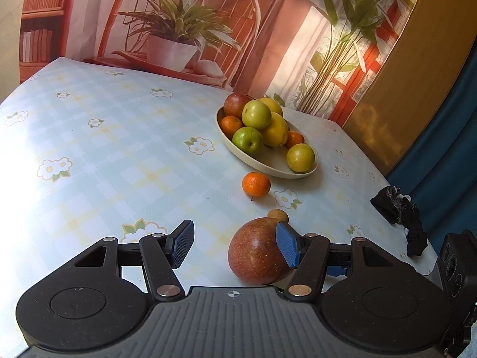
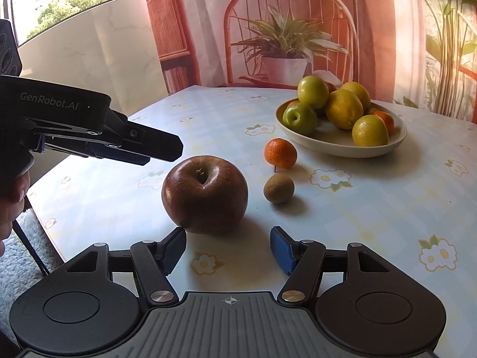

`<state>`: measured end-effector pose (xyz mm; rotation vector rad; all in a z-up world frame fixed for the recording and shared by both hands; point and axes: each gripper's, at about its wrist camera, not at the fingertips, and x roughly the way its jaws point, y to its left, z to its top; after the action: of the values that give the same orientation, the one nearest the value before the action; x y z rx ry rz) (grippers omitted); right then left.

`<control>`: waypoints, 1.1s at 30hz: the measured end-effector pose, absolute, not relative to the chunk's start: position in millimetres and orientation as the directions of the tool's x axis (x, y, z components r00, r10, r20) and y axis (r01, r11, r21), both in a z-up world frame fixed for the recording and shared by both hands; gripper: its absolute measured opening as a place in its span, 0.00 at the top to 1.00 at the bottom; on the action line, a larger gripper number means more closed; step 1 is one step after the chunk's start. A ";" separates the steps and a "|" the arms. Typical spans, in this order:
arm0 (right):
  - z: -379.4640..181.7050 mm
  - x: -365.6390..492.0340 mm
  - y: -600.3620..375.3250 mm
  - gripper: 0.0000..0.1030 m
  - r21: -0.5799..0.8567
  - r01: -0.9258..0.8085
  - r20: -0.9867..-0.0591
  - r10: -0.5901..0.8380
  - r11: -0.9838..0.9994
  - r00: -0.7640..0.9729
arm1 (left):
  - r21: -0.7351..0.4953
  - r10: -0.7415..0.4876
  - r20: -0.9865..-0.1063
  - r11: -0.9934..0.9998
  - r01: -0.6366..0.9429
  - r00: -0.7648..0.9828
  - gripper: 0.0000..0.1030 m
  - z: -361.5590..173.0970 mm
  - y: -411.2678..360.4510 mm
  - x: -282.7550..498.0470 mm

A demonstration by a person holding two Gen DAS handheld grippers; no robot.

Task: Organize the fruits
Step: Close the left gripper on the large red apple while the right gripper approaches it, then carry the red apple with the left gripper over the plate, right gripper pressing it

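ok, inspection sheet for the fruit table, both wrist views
Surface: floral checked tablecloth, sunlit.
Job's things: red apple, mandarin and small brown fruit loose on the cloth; bowl piled with fruit.
Clutter: black cloth at the table's edge.
Grippers: left gripper open, right-hand pad beside the apple; right gripper open, short of the apple.
Cables: nothing seen.
Surroundings: printed backdrop behind.

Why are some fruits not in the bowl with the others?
Three sit loose on the table: the big red apple, a small orange and a little brown fruit. The rest are piled in the bowl. Nothing looks spilled or broken.
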<state>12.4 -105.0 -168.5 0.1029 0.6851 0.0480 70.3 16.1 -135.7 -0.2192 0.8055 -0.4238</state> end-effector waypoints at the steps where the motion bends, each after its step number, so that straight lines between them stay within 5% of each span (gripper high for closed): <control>1: -168.9 13.5 -103.9 0.43 0.105 -0.017 -0.627 0.079 0.994 0.775 | -0.359 -0.459 -0.654 0.888 0.288 0.601 0.39 -138.9 14.8 71.3; 9: -170.4 19.7 -98.7 0.43 0.081 -0.051 -0.624 0.090 0.995 0.776 | -0.488 -0.535 -0.648 0.838 0.244 0.541 0.40 -154.5 18.2 87.1; 16: -167.2 25.3 -99.4 0.43 0.072 -0.070 -0.614 0.100 0.995 0.783 | -0.553 -0.576 -0.636 0.805 0.218 0.514 0.55 -163.8 18.0 101.2; 33: -167.0 41.5 -98.3 0.44 0.071 -0.114 -0.605 0.134 0.991 0.785 | -0.592 -0.602 -0.624 0.780 0.201 0.499 0.54 -168.5 23.0 114.1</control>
<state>41.5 -98.3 -167.0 0.0312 0.6548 0.1341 114.1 23.0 -168.5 -0.4831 0.9298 -0.5090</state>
